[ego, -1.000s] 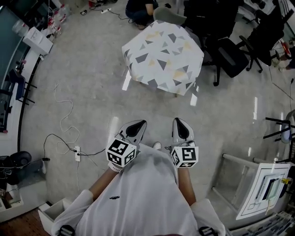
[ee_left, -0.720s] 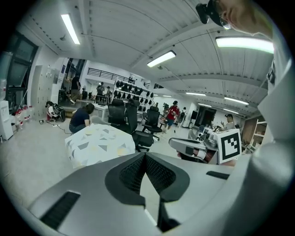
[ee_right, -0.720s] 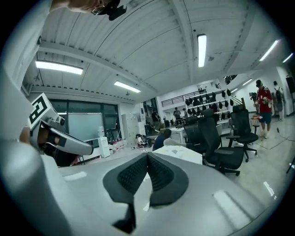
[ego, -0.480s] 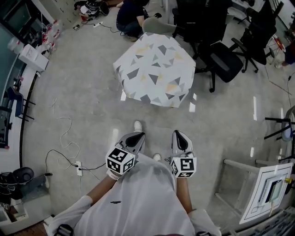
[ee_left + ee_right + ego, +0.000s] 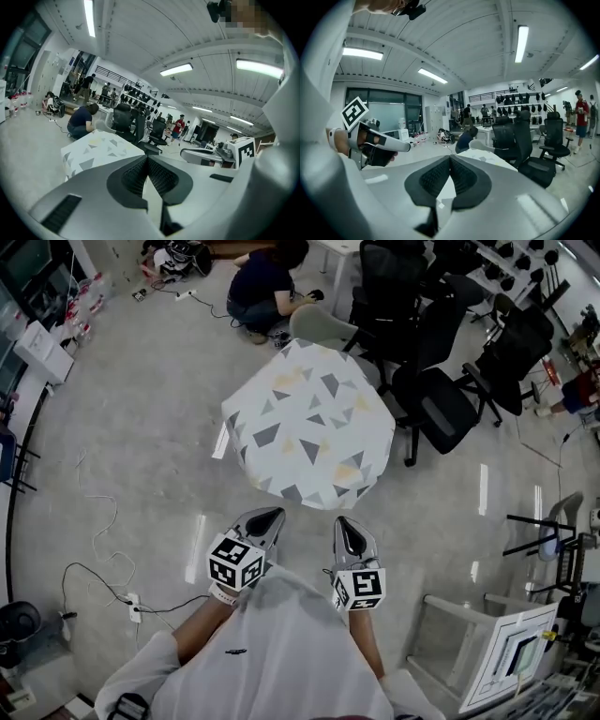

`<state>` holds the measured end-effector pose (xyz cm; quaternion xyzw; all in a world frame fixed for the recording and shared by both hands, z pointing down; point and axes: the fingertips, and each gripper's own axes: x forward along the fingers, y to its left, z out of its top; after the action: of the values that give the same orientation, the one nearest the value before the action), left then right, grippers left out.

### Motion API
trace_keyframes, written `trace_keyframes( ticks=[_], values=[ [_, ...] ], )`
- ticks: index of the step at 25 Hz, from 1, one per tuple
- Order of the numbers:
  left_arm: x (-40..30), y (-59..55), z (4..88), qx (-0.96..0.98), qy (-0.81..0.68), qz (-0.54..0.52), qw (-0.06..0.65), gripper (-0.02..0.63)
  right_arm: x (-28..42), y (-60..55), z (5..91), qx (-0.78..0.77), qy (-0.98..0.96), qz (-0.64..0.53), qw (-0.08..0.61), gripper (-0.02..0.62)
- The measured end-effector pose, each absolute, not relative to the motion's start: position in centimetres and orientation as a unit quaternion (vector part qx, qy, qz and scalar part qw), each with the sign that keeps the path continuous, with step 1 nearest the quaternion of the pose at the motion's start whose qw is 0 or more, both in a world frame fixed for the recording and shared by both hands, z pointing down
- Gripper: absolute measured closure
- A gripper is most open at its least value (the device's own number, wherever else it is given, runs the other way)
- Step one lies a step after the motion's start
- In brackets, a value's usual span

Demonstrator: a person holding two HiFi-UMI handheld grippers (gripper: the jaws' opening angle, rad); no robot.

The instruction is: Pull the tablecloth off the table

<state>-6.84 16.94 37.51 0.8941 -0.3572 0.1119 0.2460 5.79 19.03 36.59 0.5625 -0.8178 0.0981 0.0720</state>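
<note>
White cloth printed with grey and yellow triangles: tablecloth, draped over the whole table, top and sides covered, table itself hidden beneath. Lying at twelve o'clock from both grippers in the head view, apart from them, with a strip of grey floor between.

Left gripper clenched, ribbed pads pressed together with nothing between them, tip aimed toward the near edge of the cloth. Right gripper likewise clenched and empty, just beside the left one at its three o'clock, roughly parallel to it. Both held out in front of a white-sleeved torso, marker cubes facing up.

Crouching person on the floor at eleven o'clock of the table, close to its far edge. Pale grey chair at the far side, at twelve o'clock; touching the cloth or just short of it, cannot tell which. Black office chairs clustered at two o'clock of the table. Thin cable looping over the floor to a power strip, at eight o'clock of the left gripper. White rack at four o'clock of the right gripper.
</note>
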Motion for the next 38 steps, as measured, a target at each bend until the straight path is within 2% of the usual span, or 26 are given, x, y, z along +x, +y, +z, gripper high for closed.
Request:
trace_keyframes(
  ticks=[8,13,19,24,38],
  values=[
    [-14.3,6.6,36.6,0.889,-0.372,0.086,0.253,0.600,-1.7,8.6,34.6,0.549,-0.827,0.089,0.082,0.584],
    [-15.0,2.7,36.5,0.891,-0.360,0.078,0.264,0.600,-2.6,5.3,33.6,0.548,-0.827,0.084,0.093,0.584],
    [-12.7,0.6,37.1,0.895,-0.338,0.088,0.278,0.600,0.1,4.0,35.1,0.568,-0.810,0.110,0.099,0.584],
    [-9.9,-1.1,37.0,0.896,-0.333,0.099,0.278,0.600,3.2,1.8,35.9,0.573,-0.805,0.144,0.064,0.584],
    [-1.4,-8.3,36.6,0.891,-0.346,0.142,0.258,0.600,13.7,-8.5,36.7,0.577,-0.802,0.146,0.044,0.584]
  ],
)
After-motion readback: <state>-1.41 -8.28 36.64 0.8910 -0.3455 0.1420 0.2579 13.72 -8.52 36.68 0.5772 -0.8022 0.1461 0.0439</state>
